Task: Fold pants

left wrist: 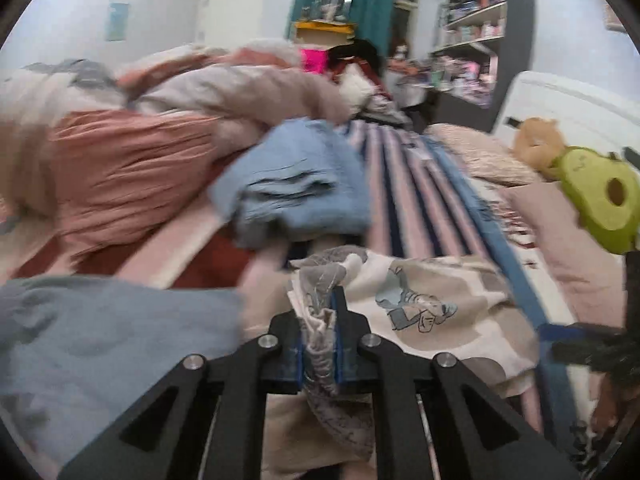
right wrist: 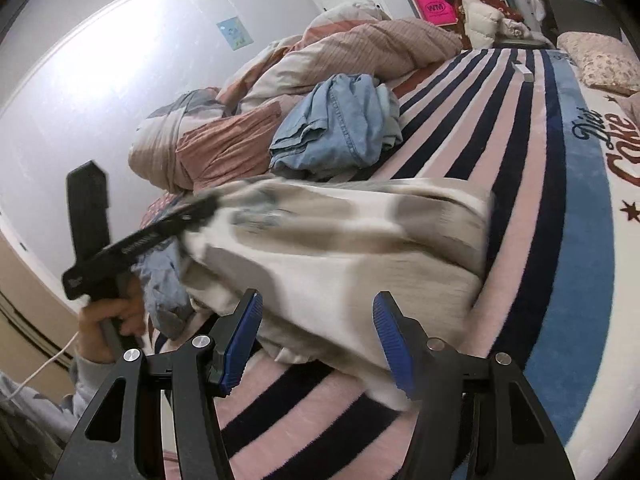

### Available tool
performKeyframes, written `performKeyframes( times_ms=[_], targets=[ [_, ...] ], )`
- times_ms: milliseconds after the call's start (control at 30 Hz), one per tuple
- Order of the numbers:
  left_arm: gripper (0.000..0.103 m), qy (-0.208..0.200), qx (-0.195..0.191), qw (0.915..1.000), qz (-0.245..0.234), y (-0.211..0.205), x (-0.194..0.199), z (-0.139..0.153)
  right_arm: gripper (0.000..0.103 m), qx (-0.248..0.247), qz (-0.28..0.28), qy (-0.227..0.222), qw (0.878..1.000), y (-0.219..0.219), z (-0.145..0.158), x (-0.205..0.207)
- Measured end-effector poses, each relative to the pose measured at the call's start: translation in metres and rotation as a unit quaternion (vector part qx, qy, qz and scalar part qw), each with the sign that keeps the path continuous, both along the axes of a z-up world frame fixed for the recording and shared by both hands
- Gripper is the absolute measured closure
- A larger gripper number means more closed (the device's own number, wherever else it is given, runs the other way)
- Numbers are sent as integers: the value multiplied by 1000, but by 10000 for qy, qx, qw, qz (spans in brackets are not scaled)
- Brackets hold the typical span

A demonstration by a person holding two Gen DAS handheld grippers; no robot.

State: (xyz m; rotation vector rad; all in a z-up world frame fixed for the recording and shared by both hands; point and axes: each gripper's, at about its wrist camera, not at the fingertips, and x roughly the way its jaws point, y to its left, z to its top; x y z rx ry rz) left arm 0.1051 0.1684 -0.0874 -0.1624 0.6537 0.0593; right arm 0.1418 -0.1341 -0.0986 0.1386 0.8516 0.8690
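Observation:
The pants (left wrist: 420,304) are cream with grey patches and a cartoon print, and they lie on the striped bed. My left gripper (left wrist: 322,312) is shut on a bunched grey edge of them, cloth squeezed between its blue pads. In the right wrist view the pants (right wrist: 340,248) spread across the stripes, partly folded over and blurred. There the left gripper (right wrist: 200,210) bites their left edge, held by a person's hand (right wrist: 108,320). My right gripper (right wrist: 318,340) stands open just above the near edge of the pants, pads not pressing on the cloth.
A heap of blue denim clothes (right wrist: 340,124) lies behind the pants. A pink and beige duvet (right wrist: 320,52) is piled at the far side. An avocado plush (left wrist: 600,196) and a pillow (right wrist: 600,60) sit at the right. Grey-blue cloth (left wrist: 100,340) lies at the left.

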Motion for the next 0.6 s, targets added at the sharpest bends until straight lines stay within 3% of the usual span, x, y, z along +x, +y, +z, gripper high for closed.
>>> performKeyframes(
  times_ms=[100,133,167,233,367,500,600],
  targets=[
    [88,511,-88,9987,7,15,1,-26,49,-55,-63,-29,10000,3,1,2],
    [78,709,-80,9974,23,18,2,-36,49,-69,-82,-19,9999,4,1,2],
    [60,820,-3,9966,62,19,2,-41,49,-83,-102,-1,9999,6,-1,3],
    [40,744,55,9970,221,28,-1,-40,49,-138,-153,17,9998,9,-4,5],
    [32,292,-523,9982,41,46,0,-17,44,-371,-386,-87,9985,9,-2,16],
    [32,45,-396,9978,-529,25,18,-2,44,-533,-592,-291,9964,12,7,30],
    [32,149,-205,9962,-838,7,45,-6,44,-444,-573,-348,9968,21,10,37]
  ],
)
